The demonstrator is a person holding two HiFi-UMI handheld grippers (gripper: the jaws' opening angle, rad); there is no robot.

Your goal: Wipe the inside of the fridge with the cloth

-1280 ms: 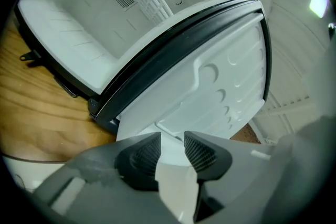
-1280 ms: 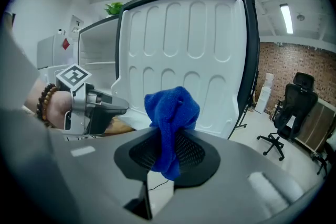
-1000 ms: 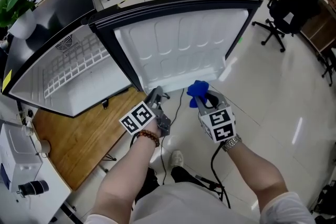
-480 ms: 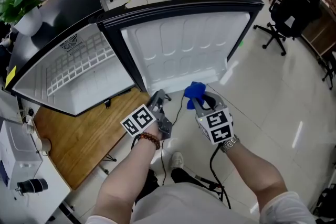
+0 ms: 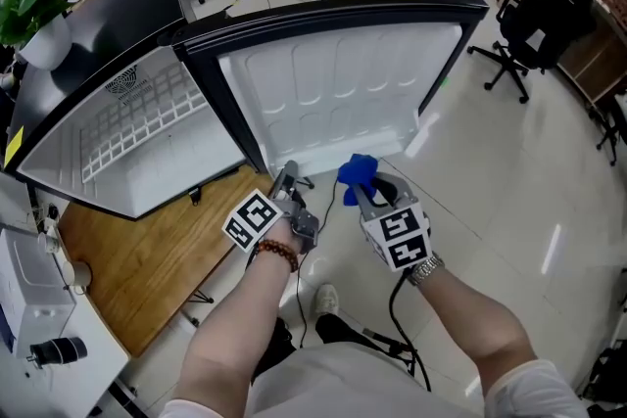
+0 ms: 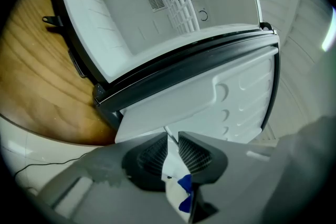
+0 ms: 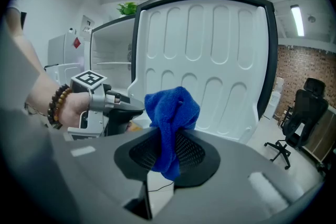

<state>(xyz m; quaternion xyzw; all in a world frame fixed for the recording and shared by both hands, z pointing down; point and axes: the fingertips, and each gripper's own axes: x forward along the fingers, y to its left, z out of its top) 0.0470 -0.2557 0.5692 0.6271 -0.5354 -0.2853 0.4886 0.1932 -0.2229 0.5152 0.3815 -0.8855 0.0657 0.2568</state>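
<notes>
In front of the open mini fridge [image 5: 108, 24], which sits on a wooden tabletop [image 5: 127, 250], a person stands holding both grippers low, near the foot of the door.

**Layout.** The door [image 5: 343, 83] is swung wide and fills the person's 12 o'clock. The white compartment [image 5: 167, 166] with its wire shelf [image 5: 137, 127] lies at 10 o'clock.

**Right gripper.** The right gripper [image 7: 168, 150] is clamped on the blue cloth [image 7: 170, 113]. A bunched wad of the cloth stands above the jaws and a short tail hangs below them. The cloth is close in front of the door's inner panel, toward its lower edge. No view shows it pressed against any surface.

**Left gripper.** The left gripper [image 6: 173, 145] is at 11 o'clock, beside the door's lower hinge-side corner. Its jaws have just been closing and now stand narrowly apart. Nothing appears to be pinched between them; only white and a speck of blue show through the slit.

**Step in hand.** By this reading, the step is the approach. The cloth is secured, but wiping of the interior has not begun.

**Next move.**
1. Carry the right gripper toward 10 o'clock, past the hinge edge and into the compartment.
2. Set the wad flat against the liner.
3. Hold the clamp firm so the cloth does not drag out.
4. Work around the wire shelf, which may snag the hanging tail.
</notes>
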